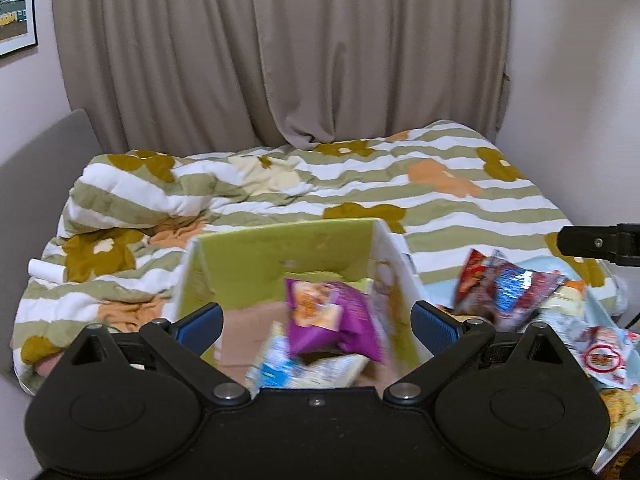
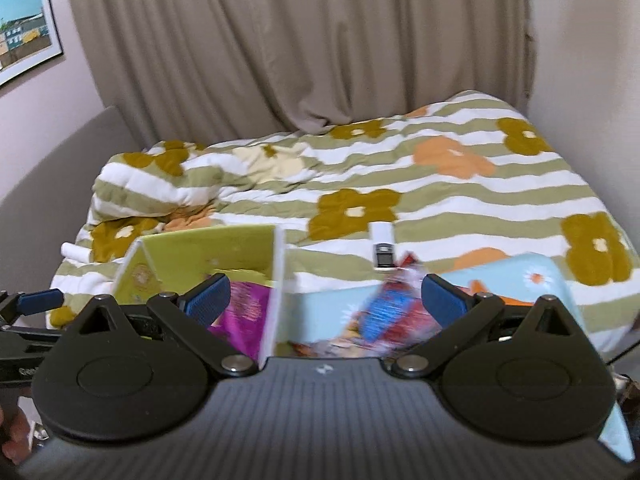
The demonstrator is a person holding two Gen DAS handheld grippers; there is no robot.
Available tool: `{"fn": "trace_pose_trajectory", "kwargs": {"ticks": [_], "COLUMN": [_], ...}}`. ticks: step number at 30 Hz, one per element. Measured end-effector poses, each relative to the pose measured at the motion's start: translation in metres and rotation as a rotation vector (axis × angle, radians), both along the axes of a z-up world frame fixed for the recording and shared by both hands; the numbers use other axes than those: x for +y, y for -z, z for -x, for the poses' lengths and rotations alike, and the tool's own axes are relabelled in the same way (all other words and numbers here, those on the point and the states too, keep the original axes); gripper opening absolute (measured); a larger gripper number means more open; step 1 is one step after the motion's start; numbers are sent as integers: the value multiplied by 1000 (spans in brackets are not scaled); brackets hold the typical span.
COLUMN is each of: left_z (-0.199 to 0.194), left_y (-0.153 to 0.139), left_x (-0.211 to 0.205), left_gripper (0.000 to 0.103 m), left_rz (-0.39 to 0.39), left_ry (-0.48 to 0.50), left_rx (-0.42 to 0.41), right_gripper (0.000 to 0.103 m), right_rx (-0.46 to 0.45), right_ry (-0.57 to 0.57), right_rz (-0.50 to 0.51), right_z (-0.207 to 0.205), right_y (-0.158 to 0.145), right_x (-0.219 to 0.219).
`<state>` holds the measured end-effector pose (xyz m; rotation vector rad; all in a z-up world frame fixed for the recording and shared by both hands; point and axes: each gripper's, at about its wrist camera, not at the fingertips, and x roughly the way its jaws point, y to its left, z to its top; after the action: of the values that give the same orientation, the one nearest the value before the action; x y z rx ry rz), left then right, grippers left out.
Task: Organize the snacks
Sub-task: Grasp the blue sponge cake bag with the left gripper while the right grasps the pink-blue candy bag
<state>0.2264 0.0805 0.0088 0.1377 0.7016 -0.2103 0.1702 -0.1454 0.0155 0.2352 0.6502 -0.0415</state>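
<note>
- Left gripper (image 1: 317, 325): nearest the left wrist camera, its black body fills the bottom of the view; the blue-padded fingers (image 1: 202, 326) stand wide apart with nothing between them.
- Just past those fingers sits the green box (image 1: 280, 248), open at the top, on the bed.
- Inside it a purple snack bag (image 1: 334, 320) leans over a white-and-blue packet (image 1: 280, 368); both are blurred.
- To the right of the green box, a heap of snack packets (image 1: 516, 292) in red, blue and white lies in a light blue box (image 2: 516, 276).
- Right gripper (image 2: 326, 300): jaws spread wide and empty, hanging over the seam where the green box meets the light blue one.
- A blurred red-and-blue packet (image 2: 394, 304) shows between its fingers, inside the blue box.
- Beyond the boxes, a small white device (image 2: 384, 250) rests on the striped flowered duvet (image 1: 440, 200).
- Behind the bed hang beige curtains (image 1: 280, 60); a framed picture (image 2: 24, 48) is on the wall at left.
</note>
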Motion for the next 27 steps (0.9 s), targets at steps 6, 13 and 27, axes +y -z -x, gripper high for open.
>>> {"fn": "trace_pose_trajectory", "kwargs": {"ticks": [6,13,27], "left_z": [23,37,-30], "left_y": [11,33,44], "left_x": [-60,-120,-200], "left_gripper": [102,102,102], "left_rz": [6,2,49], "left_ry": [30,55,50], "left_rx": [46,84,106], "right_gripper": [103,103,103], "right_rx": [40,107,220], "right_ry": [58,95,232], "right_rz": [-25,-38,-136], "right_z": [32,55,74], "right_y": [17,46,102], "right_x": [-67,-123,-203]}}
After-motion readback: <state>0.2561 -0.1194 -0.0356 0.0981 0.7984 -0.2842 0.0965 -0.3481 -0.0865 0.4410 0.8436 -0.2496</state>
